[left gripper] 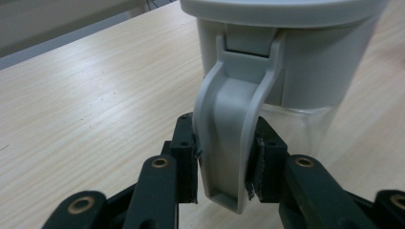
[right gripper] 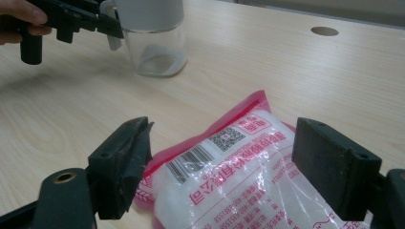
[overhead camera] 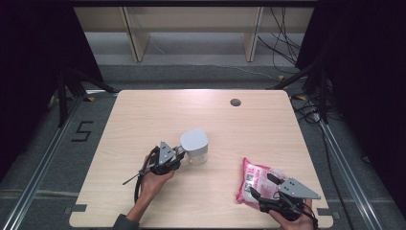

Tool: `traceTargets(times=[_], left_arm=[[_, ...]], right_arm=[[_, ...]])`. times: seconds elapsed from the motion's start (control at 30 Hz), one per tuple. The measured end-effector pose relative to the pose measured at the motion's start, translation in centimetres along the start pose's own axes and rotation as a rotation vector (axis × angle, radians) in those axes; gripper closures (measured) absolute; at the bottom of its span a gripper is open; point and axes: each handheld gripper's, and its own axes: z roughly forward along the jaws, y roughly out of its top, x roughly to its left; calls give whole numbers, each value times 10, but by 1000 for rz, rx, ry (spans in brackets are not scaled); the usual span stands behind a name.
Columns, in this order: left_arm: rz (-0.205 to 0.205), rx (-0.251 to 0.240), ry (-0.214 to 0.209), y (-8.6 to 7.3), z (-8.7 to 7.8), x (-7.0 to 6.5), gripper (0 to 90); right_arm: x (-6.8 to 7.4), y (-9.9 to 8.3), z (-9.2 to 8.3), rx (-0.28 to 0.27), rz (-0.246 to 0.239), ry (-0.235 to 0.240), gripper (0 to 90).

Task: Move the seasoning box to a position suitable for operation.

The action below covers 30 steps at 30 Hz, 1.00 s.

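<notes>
The left gripper (left gripper: 223, 164) has its fingers pinching the grey handle (left gripper: 234, 138) of the lidded jar (overhead camera: 195, 146) standing mid-counter (overhead camera: 143, 115), while the right gripper (right gripper: 217, 167), fingers spread, straddles the unlifted pink bag (right gripper: 239, 171) near the front right edge, so opening and filling look still ahead.

Matt grey plastic lid (left gripper: 286, 9), clear glass jar (right gripper: 157, 52); glossy plastic bag (right gripper: 248, 176); pale wood-grain table (overhead camera: 158, 115).

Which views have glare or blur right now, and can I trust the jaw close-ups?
High view: even light on the table, dark surroundings, slightly soft. Left gripper view: sharp on the jar's handle between the jaws. Right gripper view: glare on the pink bag, near jaws a little soft.
</notes>
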Motion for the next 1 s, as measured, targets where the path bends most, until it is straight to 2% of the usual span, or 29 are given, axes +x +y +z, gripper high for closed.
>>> traceTargets(times=[0.03,0.07,0.1,0.13,0.2,0.23,0.3,0.33,0.37,0.43,0.47,0.53,0.57,0.63,0.67,0.73,0.8,0.83,0.87,0.9,0.97,1.0], left_arm=[[-3,-3,4,0,2,0,681],[-11,-5,-3,1,3,1,683],[-1,-5,-2,2,5,2,685],[-4,-9,-7,2,5,1,687],[-14,-23,-23,2,8,0,687],[-16,-19,-25,2,9,0,689],[-13,-26,-28,3,10,-2,691],[1,-27,-30,4,11,-2,690],[-14,-30,-39,3,12,-4,691],[-28,-39,-57,4,14,-8,691],[-3,-34,-58,5,14,-8,691],[-6,-39,-71,6,16,-12,691],[-9,-41,-82,7,17,-13,691],[15,-37,-85,7,17,-15,690],[7,-45,-94,8,18,-17,690],[17,-41,-100,9,17,-22,690],[45,-35,-102,11,17,-27,689],[44,-40,-105,11,17,-29,688],[53,-40,-115,11,17,-29,687],[45,-42,-126,11,17,-30,687],[25,-48,-144,11,22,-29,686],[40,-41,-143,12,23,-28,688]], right_arm=[[0,0,1,-5,0,-4,217],[2,0,1,0,22,-3,217],[2,0,0,7,14,-3,217],[0,0,1,-9,-16,-7,217],[0,0,1,-9,-18,-8,217],[3,0,1,2,22,-3,217],[2,0,2,8,13,-8,217],[-1,0,3,-7,-16,-13,217],[0,0,1,3,0,4,217],[0,1,1,6,-4,-1,217],[0,1,2,4,-8,2,217],[2,0,1,8,11,4,217],[1,1,2,4,-6,11,217],[1,1,2,1,-14,3,217],[1,1,2,1,-13,2,217],[1,1,2,2,-13,6,217],[1,1,3,-2,-4,7,217],[1,1,3,-3,-8,5,217],[3,1,2,8,13,5,217],[1,1,2,5,-12,6,217],[1,1,3,-5,-6,4,217],[1,1,3,-1,-14,2,217]])
